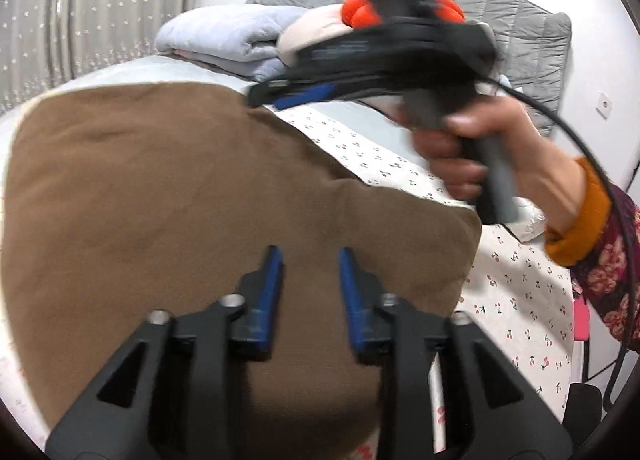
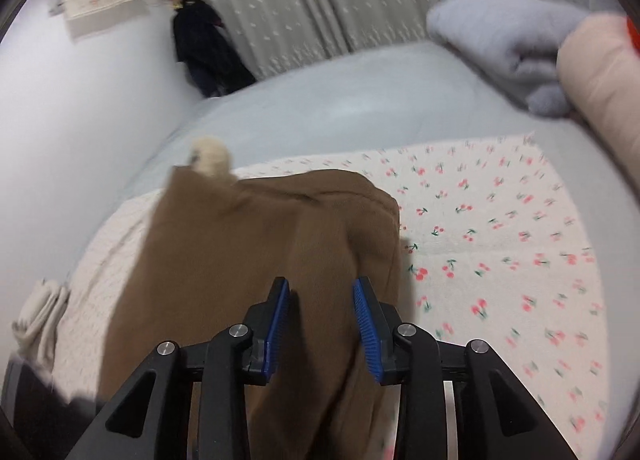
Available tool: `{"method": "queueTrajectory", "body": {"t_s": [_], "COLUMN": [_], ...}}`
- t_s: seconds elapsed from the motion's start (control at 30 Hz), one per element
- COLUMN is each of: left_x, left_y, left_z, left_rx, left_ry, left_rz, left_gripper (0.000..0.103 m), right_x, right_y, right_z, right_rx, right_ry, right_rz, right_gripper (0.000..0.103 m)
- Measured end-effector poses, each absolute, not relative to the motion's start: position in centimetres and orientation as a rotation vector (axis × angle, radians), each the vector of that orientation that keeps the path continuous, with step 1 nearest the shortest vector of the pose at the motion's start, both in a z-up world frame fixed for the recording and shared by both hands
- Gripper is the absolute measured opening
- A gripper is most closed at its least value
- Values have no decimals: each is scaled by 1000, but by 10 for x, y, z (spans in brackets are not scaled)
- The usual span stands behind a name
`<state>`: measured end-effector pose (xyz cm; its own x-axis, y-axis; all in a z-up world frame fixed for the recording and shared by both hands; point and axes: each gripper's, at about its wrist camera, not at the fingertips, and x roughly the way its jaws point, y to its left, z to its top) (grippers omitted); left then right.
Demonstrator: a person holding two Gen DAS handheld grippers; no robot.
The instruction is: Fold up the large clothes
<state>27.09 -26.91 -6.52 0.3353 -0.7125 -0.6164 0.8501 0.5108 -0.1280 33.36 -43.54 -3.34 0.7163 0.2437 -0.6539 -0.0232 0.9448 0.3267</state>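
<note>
A large brown garment [image 1: 192, 199] lies folded on a cherry-print sheet [image 1: 520, 300] on the bed. My left gripper [image 1: 310, 256] is open and empty just above the garment's near part. The right gripper's body [image 1: 400, 43] shows in the left wrist view, held in a hand above the garment's far right edge. In the right wrist view the same brown garment [image 2: 256, 260] lies under my right gripper [image 2: 321, 287], which is open and empty, with a cream lining [image 2: 210, 155] showing at its far corner.
A folded lavender blanket [image 1: 228, 35] and a pink pillow [image 2: 596, 91] sit at the bed's far side. A grey quilt [image 1: 532, 39] leans on the wall. Curtains [image 1: 100, 11] hang at the left. A dark garment [image 2: 204, 47] hangs on the wall.
</note>
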Motion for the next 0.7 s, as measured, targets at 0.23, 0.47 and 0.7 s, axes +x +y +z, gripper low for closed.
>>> {"method": "queueTrajectory", "body": {"t_s": [0.23, 0.47, 0.7], "left_x": [243, 235, 224], "left_y": [-235, -223, -207], "left_z": [-38, -50, -48], "left_rx": [198, 291, 294], "left_ry": [620, 674, 691], "left_rz": [-987, -926, -891], "left_gripper": [58, 58, 59], "right_x": [262, 239, 231], "right_y": [-393, -367, -386], "right_z": [-8, -27, -83], "right_rx": [237, 188, 243], "right_ry": [728, 795, 926], "right_rz": [224, 241, 177], "right_gripper": [36, 36, 36]}}
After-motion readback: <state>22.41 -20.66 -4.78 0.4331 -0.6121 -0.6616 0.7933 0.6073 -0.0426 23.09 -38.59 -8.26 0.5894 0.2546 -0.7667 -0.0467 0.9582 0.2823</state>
